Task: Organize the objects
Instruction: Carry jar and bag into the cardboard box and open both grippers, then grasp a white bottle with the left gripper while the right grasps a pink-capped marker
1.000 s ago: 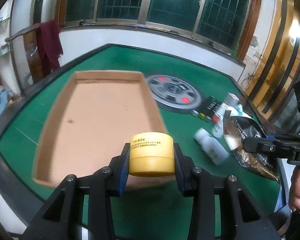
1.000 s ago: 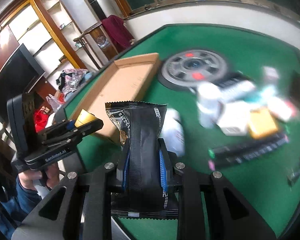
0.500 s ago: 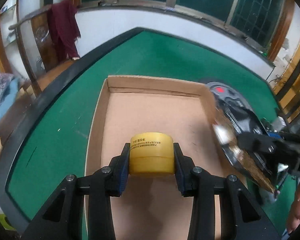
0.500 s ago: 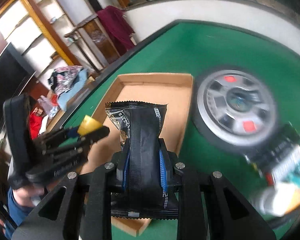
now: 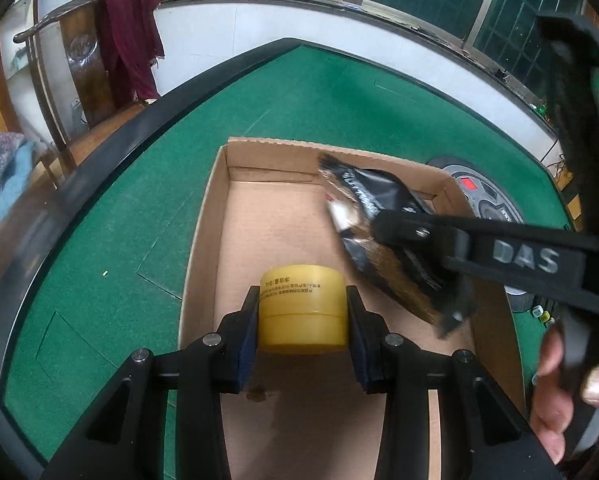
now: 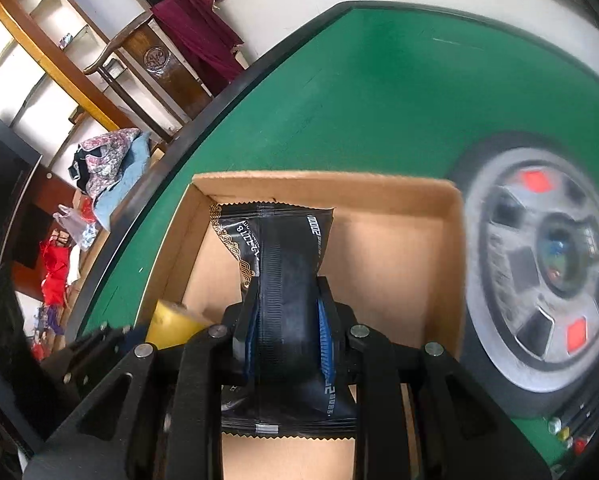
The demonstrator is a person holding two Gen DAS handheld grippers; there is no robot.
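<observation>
Our left tool (image 5: 302, 316) clamps the yellow jar (image 5: 302, 307), our right tool (image 6: 286, 332) pinches the black packet (image 6: 285, 276); crowded over the cardboard box (image 5: 203, 240), we risk collision.

The yellow jar (image 6: 170, 322) is mostly hidden behind the left gripper (image 6: 99, 344) in the right wrist view. The round gray wheel thing (image 6: 539, 272) is blurry and cut off at the picture's side. The black snack bag (image 5: 379, 236) looks smeared, and its small writing cannot be read. The box (image 5: 203, 240) runs off the bottom edge.
</observation>
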